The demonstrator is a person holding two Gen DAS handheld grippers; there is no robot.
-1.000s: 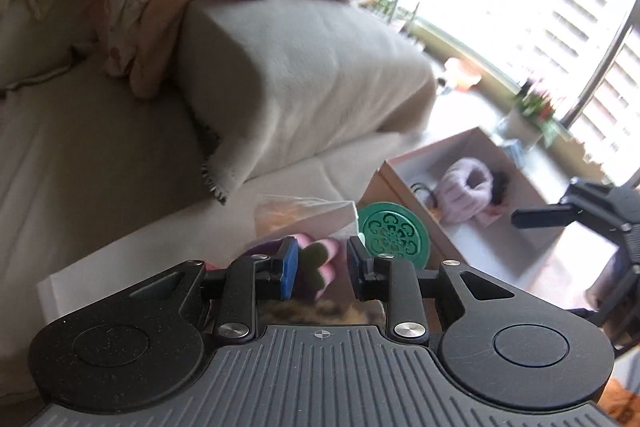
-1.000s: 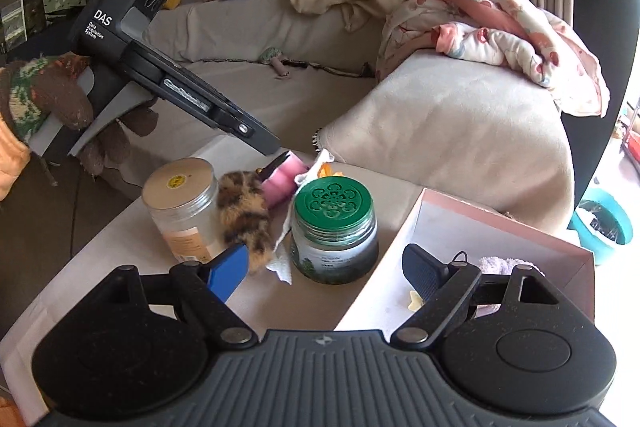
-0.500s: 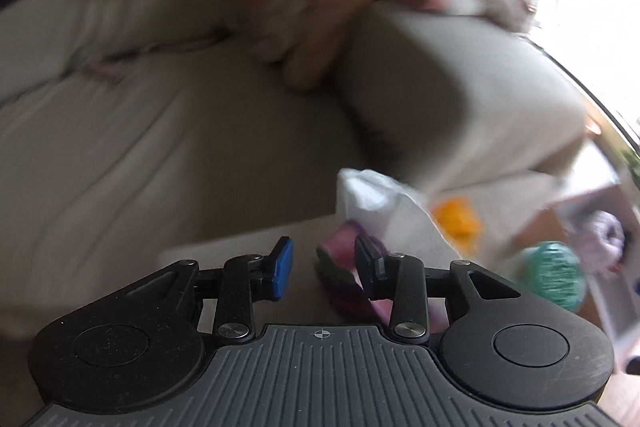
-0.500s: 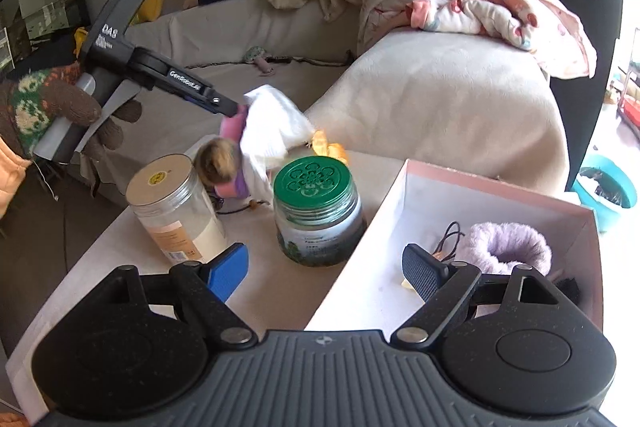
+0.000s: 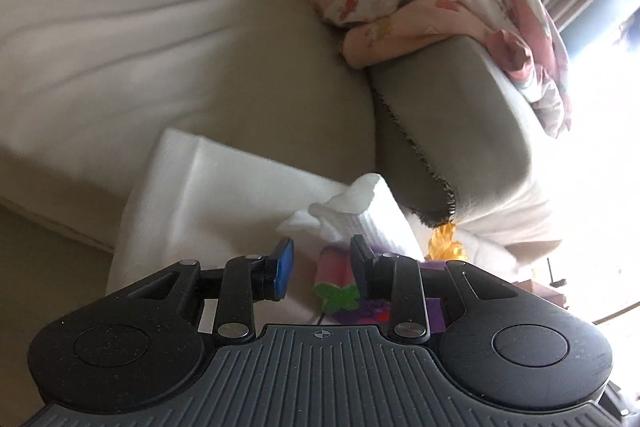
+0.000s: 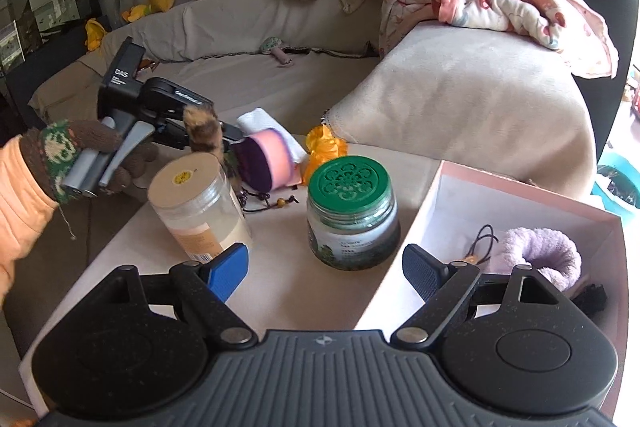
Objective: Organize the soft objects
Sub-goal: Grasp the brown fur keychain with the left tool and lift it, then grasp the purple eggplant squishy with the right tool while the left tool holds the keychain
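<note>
**A:** Starting with the left wrist view: what has the left gripper point(image 5: 320, 259) got?

**B:** A pink-and-purple soft toy point(image 5: 330, 269) sits between its fingers, leaning on the plain black one. A gap shows at the blue pad, so I cannot tell whether the toy is really pinched or only cradled. A white cloth point(image 5: 360, 211) bunches just past the fingertips, with the sofa point(image 5: 160, 47) behind.

**A:** Why the tilted picture?

**B:** My guess is the wrist is rolled to bring the toy round toward the box.

**A:** And the right wrist view?

**B:** The right gripper point(image 6: 324, 267) hangs with its jaws wide and nothing between them, over the table point(image 6: 280, 287) at the near corner of the pink-rimmed box point(image 6: 520, 183). It looks parked there, perhaps ready to steady the box.

**A:** Where is the toy from here?

**B:** At the tip of the other tool, held by a gloved hand point(image 6: 80, 155), just behind the clear jar point(image 6: 196, 203) and left of the green-lidded jar point(image 6: 352, 211). A furry striped tail sticks up from it.

**A:** Anything already sorted?

**B:** A lilac scrunchie point(image 6: 540, 251) lies in the box, so the soft things seem meant for there, while the jars stay outside.
</note>
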